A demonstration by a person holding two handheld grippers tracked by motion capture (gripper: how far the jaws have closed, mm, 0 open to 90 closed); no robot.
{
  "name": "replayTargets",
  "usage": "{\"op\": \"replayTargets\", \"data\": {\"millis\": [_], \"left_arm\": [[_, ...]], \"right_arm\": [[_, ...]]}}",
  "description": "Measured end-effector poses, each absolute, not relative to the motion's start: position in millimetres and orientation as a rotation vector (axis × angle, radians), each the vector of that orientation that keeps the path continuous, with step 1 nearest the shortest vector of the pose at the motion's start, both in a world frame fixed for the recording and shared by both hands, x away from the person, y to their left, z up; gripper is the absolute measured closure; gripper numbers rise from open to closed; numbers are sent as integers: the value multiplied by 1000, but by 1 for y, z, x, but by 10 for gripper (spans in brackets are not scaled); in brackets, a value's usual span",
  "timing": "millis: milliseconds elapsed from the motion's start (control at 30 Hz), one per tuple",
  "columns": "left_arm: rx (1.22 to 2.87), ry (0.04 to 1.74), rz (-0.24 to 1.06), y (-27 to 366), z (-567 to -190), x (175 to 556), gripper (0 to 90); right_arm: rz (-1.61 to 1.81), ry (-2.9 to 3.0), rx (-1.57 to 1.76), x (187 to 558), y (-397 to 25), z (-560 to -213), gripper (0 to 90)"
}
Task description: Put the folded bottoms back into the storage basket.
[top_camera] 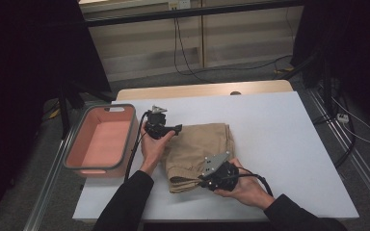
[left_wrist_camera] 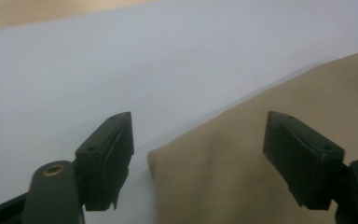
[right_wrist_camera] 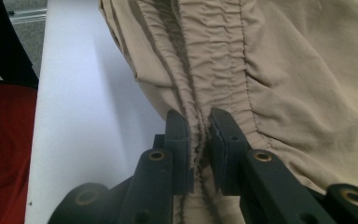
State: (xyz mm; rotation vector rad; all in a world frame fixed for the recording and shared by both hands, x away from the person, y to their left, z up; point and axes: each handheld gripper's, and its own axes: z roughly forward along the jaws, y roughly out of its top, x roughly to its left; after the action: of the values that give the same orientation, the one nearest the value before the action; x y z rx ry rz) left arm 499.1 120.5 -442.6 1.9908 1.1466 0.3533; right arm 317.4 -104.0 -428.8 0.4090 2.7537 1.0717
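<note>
Khaki shorts, folded, flat on counter. Right gripper jaws clamped on gathered elastic waistband. Left gripper jaws wide apart, fabric corner between them, not yet pinched. Probably mid-lift; left grab still to do. Pink bin w/ grey rim beyond left gripper, empty, prob. destination. Nothing in the way.

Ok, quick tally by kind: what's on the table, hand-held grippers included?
Folded tan garment: 1
Pink bin: 1
Hand-held grippers: 2, left hand-held gripper open, right hand-held gripper shut on the garment's gathered edge
Total: 4
</note>
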Motion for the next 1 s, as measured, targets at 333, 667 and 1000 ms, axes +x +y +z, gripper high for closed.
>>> {"op": "replayTargets", "data": {"millis": [333,667,1000], "left_arm": [[1995,1213,315,132,-456,510,405],[2006,1227,267,133,-461,510,494],[2054,1196,227,126,-459,504,708]], "right_arm": [[1080,2753,407,318,-104,-430,786],[1078,2755,401,318,-103,-431,785],[1073,2758,401,318,-103,-431,784]]}}
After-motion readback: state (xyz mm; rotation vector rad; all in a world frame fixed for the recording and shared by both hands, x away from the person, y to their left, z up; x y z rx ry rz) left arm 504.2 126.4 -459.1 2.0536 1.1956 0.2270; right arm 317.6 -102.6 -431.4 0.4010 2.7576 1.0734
